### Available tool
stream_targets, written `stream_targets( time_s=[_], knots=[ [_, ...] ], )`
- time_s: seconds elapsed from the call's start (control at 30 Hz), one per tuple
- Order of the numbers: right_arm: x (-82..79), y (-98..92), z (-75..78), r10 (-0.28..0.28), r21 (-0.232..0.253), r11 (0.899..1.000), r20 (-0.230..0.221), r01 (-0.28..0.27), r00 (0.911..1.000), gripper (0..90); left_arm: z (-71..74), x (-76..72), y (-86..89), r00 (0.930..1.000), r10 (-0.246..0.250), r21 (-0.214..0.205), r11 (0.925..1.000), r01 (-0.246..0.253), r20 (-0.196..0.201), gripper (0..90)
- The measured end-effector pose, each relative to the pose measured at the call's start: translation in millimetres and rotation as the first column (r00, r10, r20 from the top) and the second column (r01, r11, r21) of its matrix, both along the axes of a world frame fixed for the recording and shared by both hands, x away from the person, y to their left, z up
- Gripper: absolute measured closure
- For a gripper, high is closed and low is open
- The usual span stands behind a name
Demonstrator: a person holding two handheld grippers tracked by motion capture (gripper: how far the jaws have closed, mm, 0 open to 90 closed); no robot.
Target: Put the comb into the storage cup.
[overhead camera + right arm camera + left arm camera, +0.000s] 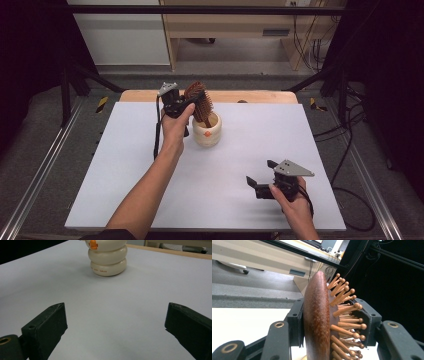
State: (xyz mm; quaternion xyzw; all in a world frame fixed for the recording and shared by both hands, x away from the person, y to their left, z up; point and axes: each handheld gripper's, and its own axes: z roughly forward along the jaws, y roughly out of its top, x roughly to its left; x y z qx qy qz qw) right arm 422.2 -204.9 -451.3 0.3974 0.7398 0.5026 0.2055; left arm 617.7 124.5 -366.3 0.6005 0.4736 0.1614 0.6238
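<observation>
Where brush (199, 101) enters: cream holder (207, 131).

From my remote station I list: a white table top (150, 165) with a wooden far edge, grey carpet floor (45, 150), black frame bars (200, 9), a pale wooden cabinet (235, 30), and hanging cables (312, 47).

No text in my views is legible. From my right gripper's camera I see a short line of small orange print near the base of the cream ringed holder (108, 257), too small and blurred to make out.
</observation>
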Motion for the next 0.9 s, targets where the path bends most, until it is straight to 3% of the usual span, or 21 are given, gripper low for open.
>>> stream_targets(
  time_s=[0.9],
  knots=[
    [0.3,0.9,-0.8,0.006,-0.004,1.000,-0.004,-0.006,1.0000,4.5,-3.2,1.5,4.9,1.0000,0.000,-0.014,0.9999,0.000,-0.002,46.4]
  ],
)
